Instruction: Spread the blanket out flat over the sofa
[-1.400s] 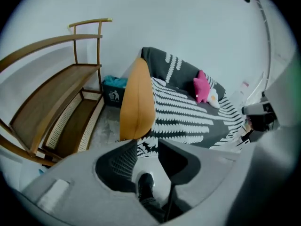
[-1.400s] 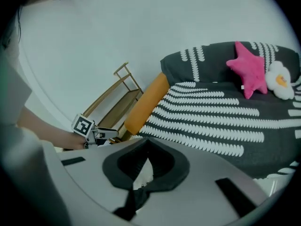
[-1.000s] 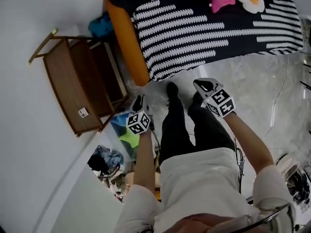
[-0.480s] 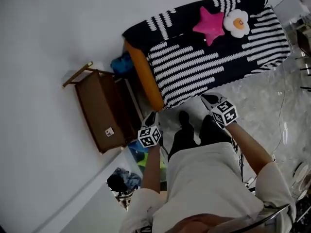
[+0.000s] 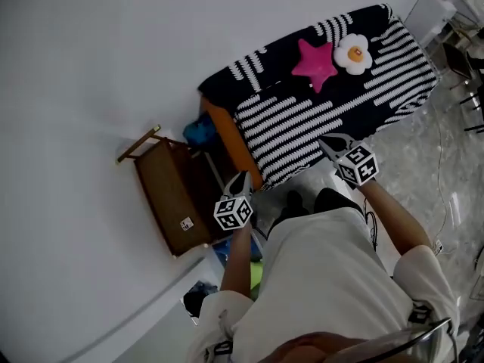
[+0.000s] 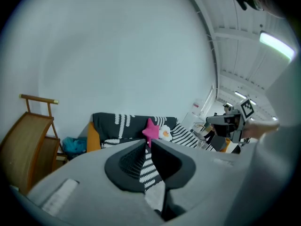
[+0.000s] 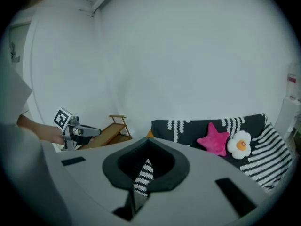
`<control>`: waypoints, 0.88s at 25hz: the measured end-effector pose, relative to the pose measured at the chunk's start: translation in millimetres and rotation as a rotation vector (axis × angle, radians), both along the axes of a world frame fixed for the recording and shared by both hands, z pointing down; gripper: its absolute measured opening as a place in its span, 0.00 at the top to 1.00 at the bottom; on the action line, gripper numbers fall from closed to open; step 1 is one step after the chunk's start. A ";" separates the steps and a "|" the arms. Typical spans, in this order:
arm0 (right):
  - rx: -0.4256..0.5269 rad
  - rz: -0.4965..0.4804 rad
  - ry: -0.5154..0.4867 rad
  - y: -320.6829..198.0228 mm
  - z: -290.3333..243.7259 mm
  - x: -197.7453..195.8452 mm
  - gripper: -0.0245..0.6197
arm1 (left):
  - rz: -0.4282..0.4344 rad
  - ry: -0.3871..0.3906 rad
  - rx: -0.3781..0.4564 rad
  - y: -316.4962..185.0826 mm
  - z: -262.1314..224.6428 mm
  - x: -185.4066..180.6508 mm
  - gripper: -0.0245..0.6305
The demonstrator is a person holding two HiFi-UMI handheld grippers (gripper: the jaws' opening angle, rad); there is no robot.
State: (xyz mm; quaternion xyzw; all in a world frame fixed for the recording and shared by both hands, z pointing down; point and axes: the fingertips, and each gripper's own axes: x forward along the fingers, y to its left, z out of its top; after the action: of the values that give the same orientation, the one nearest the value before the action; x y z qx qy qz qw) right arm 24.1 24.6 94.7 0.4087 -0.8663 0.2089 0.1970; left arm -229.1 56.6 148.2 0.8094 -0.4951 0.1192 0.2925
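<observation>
- Where the white wall meets the floor at the far left, a wooden rack (image 5: 170,195) stands, with a blue bundle (image 5: 200,131) just behind it.
- Next to the right comes the sofa (image 5: 240,146), its orange arm bare at the near end. The blanket (image 5: 325,108), black with rows of white dashes, lies draped over the seat, the back and the front edge.
- On the blanket rests a pink star cushion (image 5: 314,62), and just to its right a white egg-shaped cushion (image 5: 353,52).
- In front of the orange arm the left gripper (image 5: 241,180) hangs in the air, clear of the blanket. Its jaws have just been closing and stand nearly together with a thin slit left. Nothing is between them.
- Farther right, the right gripper (image 5: 335,145) hovers by the blanket's front edge. In its own view the jaw tips meet and grasp nothing, and the striped cloth shows only beyond them.
</observation>
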 end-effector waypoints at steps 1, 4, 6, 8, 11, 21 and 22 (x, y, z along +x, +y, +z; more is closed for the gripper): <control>0.019 0.009 -0.003 -1.8 -10.3 4.0 0.95 | 0.011 -0.003 0.023 -3.3 -13.1 3.4 0.89; 0.071 0.026 -0.013 -6.8 -39.3 18.7 0.95 | 0.042 -0.024 0.101 -12.9 -52.1 15.3 0.91; 0.103 0.029 -0.014 -7.8 -54.2 28.3 0.95 | 0.052 -0.041 0.146 -16.9 -72.4 21.9 0.92; 0.131 0.029 -0.019 -8.0 -66.6 35.9 0.95 | 0.049 -0.051 0.186 -20.2 -89.2 26.0 0.93; 0.170 0.022 -0.031 -9.8 -86.2 49.7 0.95 | 0.049 -0.065 0.239 -26.1 -112.9 38.0 0.93; 0.251 -0.018 -0.065 -15.0 -134.9 94.7 0.95 | 0.054 -0.083 0.304 -23.4 -161.3 89.0 0.93; 0.263 -0.025 -0.068 -15.7 -137.5 97.1 0.95 | 0.053 -0.078 0.304 -22.4 -161.9 93.0 0.93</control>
State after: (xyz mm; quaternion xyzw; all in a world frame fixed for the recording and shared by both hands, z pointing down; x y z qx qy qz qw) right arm 121.2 8.9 -42.8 0.4130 -0.8974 0.1048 0.1147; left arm -136.1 34.2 -13.7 0.8519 -0.4968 0.0822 0.1439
